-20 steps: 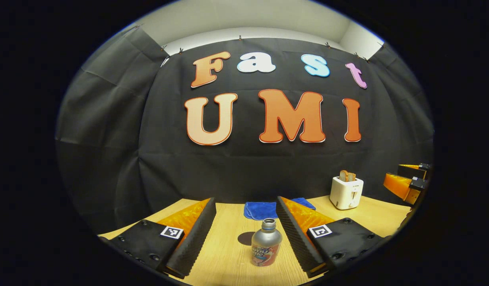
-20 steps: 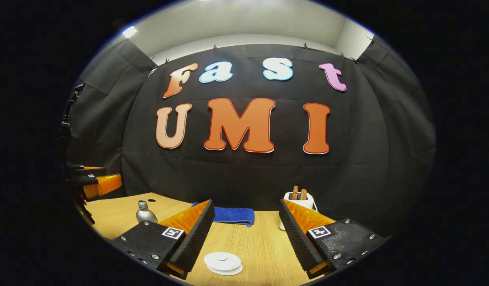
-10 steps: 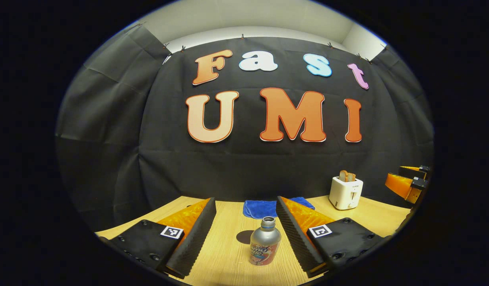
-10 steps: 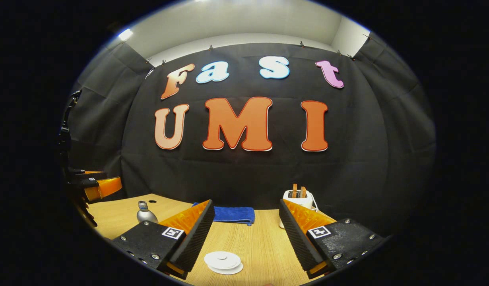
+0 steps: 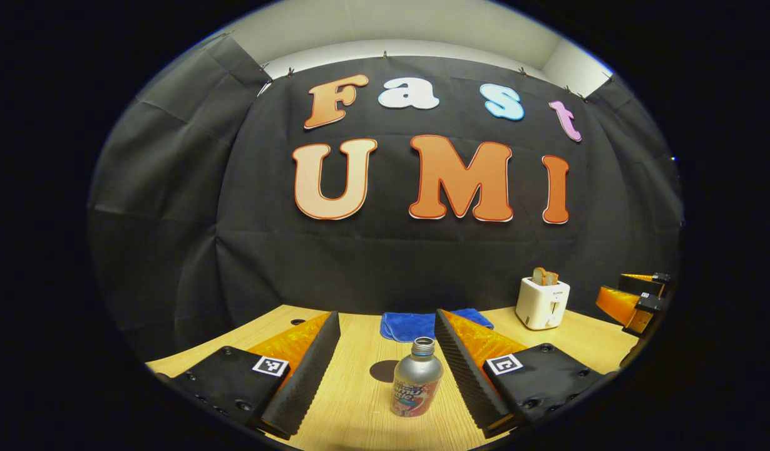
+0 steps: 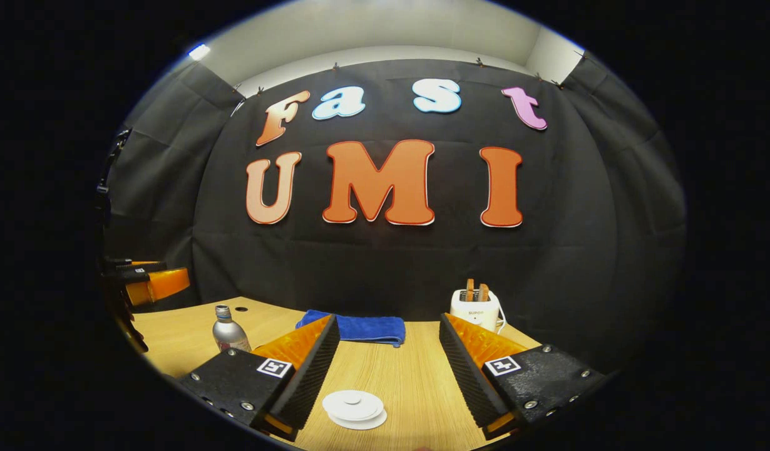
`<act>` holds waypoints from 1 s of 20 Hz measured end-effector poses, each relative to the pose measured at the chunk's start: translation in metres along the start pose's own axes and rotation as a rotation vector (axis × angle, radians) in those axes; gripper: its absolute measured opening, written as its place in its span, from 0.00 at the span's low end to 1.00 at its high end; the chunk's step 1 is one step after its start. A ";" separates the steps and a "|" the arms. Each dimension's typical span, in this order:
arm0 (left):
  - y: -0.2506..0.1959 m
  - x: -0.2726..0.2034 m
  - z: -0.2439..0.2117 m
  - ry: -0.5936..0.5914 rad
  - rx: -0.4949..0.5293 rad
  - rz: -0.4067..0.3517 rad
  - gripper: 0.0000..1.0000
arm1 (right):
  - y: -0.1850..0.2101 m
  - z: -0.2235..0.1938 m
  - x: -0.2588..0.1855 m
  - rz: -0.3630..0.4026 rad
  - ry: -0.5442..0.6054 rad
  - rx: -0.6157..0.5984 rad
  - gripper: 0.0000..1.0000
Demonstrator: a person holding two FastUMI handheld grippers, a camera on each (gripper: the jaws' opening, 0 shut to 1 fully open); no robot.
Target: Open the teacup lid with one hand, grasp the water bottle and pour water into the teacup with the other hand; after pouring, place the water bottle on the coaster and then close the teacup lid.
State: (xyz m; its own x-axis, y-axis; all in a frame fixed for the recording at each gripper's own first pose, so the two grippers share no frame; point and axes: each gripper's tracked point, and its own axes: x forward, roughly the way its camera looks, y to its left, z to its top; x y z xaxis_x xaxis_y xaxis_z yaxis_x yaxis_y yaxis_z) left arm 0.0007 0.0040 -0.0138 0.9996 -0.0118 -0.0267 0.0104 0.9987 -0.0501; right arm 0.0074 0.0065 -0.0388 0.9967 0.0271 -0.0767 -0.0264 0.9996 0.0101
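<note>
The water bottle stands upright on the wooden bench, uncapped (its open mouth shows at the top), between the two fingers of the left gripper and touching neither; it sits nearer the finger on the view's right. That gripper's jaws are spread wide.

In the right gripper view the same bottle stands well off to the left, and a white round teacup lid lies low between the fingers of the right gripper, closer to the left-hand finger and apart from both. This gripper's jaws are also wide apart, holding nothing.

Behind the bottle lies a folded blue cloth at the bench's back edge. A white toaster with bread in its slots stands farther right, near the other gripper.
</note>
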 end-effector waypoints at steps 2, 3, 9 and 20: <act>0.004 -0.001 -0.001 0.000 -0.002 0.006 0.99 | 0.007 -0.018 0.005 0.019 0.042 -0.010 0.99; 0.004 -0.002 -0.001 0.001 -0.003 0.006 0.99 | 0.009 -0.026 0.007 0.027 0.063 -0.014 0.93; 0.012 0.001 -0.011 0.021 -0.003 0.017 0.96 | 0.022 -0.068 0.017 0.045 0.162 -0.018 0.84; 0.015 0.007 -0.027 0.054 0.007 0.016 0.96 | 0.044 -0.136 0.028 0.091 0.342 -0.001 0.61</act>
State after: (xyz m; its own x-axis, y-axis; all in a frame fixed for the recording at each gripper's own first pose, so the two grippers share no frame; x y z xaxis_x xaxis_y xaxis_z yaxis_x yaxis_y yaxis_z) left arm 0.0074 0.0173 -0.0412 0.9967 0.0013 -0.0808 -0.0047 0.9991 -0.0423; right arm 0.0240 0.0527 -0.1758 0.9070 0.1171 -0.4046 -0.1143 0.9930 0.0312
